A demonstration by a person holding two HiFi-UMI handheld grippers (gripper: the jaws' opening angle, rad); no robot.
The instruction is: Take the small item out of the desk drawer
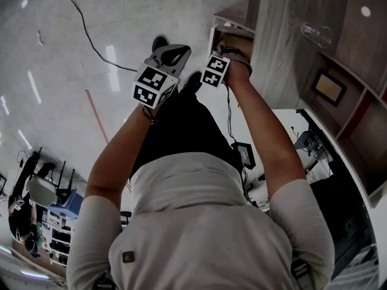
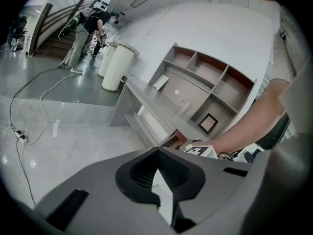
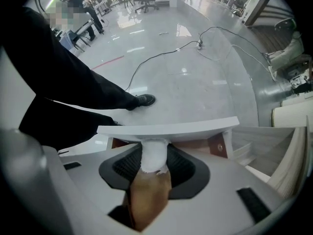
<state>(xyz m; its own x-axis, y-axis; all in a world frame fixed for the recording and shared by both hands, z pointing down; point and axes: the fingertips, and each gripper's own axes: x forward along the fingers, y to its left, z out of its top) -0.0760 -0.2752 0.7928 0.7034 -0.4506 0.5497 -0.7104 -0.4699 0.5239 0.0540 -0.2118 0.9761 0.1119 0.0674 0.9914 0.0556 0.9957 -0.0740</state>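
Right gripper view: right claw (image 3: pixel 155 151) points down into drawer (image 3: pixel 166 129) at twelve o'clock, grasping white item (image 3: pixel 153 159) for lifting; left claw (image 2: pixel 159 153) clenched, empty.

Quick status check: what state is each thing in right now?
desk drawer: pulled open.
small white item: inside the drawer, gripped between the pads.
right gripper: closed on the small white item.
left gripper: shut, empty, off the desk.

Arms stretched forward; left claw (image 1: pixel 171 54) over floor (image 1: pixel 60 71), beside open drawer (image 1: pixel 230 22); right claw (image 1: pixel 233 51) dipped inside it; drinking glass (image 1: pixel 317 34) on tabletop (image 1: pixel 281 41); cable (image 1: pixel 84 32) across floor.
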